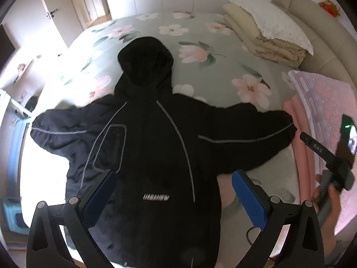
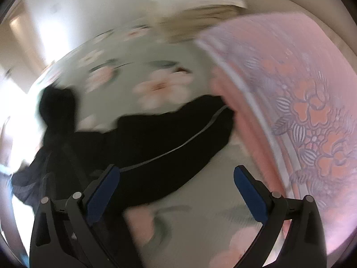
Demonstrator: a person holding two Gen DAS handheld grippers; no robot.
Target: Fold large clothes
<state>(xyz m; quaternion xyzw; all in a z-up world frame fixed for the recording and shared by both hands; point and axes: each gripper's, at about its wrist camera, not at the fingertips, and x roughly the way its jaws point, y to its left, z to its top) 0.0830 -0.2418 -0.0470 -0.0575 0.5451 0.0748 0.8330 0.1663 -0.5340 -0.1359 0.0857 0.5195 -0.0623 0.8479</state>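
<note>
Black hooded jacket [image 1: 156, 138] spread flat on the floral bed [image 1: 200, 67], both grippers poised over it with jaws wide apart and empty.

The left gripper [image 1: 174, 192] is above the jacket's lower body, whose chest lettering shows between its blue fingers [image 1: 250, 203]; the hood points away and both sleeves reach outward. The right gripper [image 2: 176, 192] is over the jacket's right sleeve [image 2: 169, 134], though that view is blurred. This sleeve's cuff touches the pink patterned quilt [image 1: 323, 102] beside the jacket. A folded cream blanket pile [image 1: 267, 31] sits well beyond the hood. Bare sheet lies open around the hood and below the right sleeve. A hand [image 1: 328, 198] holds the right gripper's handle beside the quilt.
</note>
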